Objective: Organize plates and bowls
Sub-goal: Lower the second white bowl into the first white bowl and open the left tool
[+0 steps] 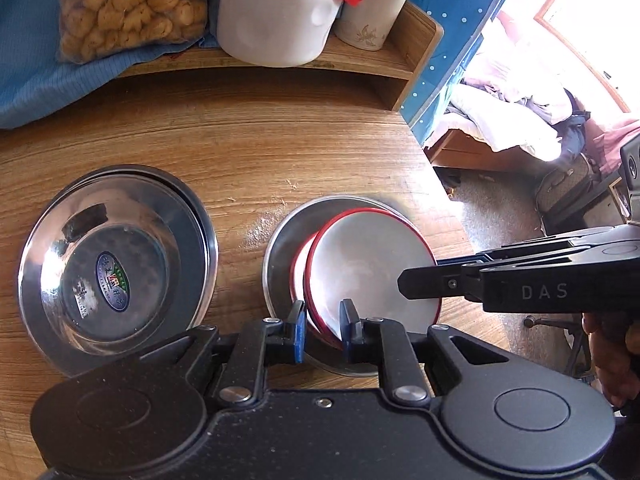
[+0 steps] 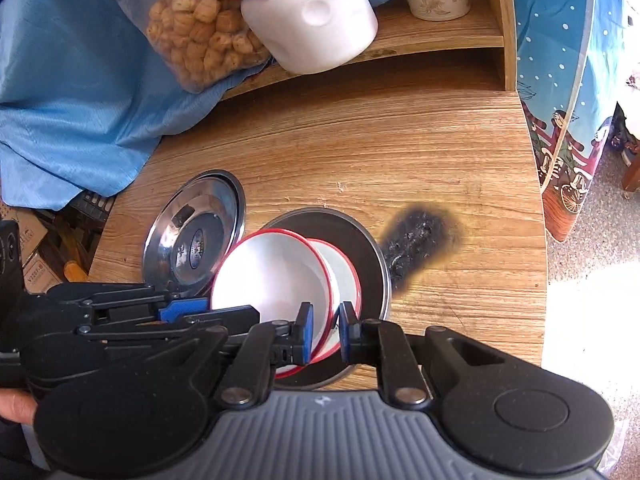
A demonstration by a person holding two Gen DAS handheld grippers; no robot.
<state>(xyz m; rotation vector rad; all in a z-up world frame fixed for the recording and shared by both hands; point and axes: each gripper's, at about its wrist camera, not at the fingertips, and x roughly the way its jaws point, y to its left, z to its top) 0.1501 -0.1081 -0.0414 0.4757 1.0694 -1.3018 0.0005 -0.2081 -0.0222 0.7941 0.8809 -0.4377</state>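
Two white bowls with red rims sit tilted, one nested in the other, on a steel plate (image 1: 278, 248) (image 2: 362, 240). The upper bowl (image 1: 372, 268) (image 2: 264, 276) leans over the lower bowl (image 1: 298, 264) (image 2: 346, 276). My left gripper (image 1: 324, 330) is shut on the near rim of the bowls, a blue pad on either side. The right gripper (image 1: 402, 282) comes in from the right and pinches the opposite rim. In the right wrist view my right gripper (image 2: 325, 332) is shut on that red rim, and the left gripper (image 2: 240, 316) reaches in from the left. A second steel plate (image 1: 116, 264) (image 2: 196, 236) lies beside them.
A raised wooden shelf (image 1: 360, 60) at the back carries a bag of snacks (image 1: 128, 4), a white jug (image 1: 276, 16) and a cup (image 1: 372, 12). Blue cloth (image 2: 72, 92) drapes at the left. A black burn mark (image 2: 420, 236) scars the table near its right edge (image 2: 536, 200).
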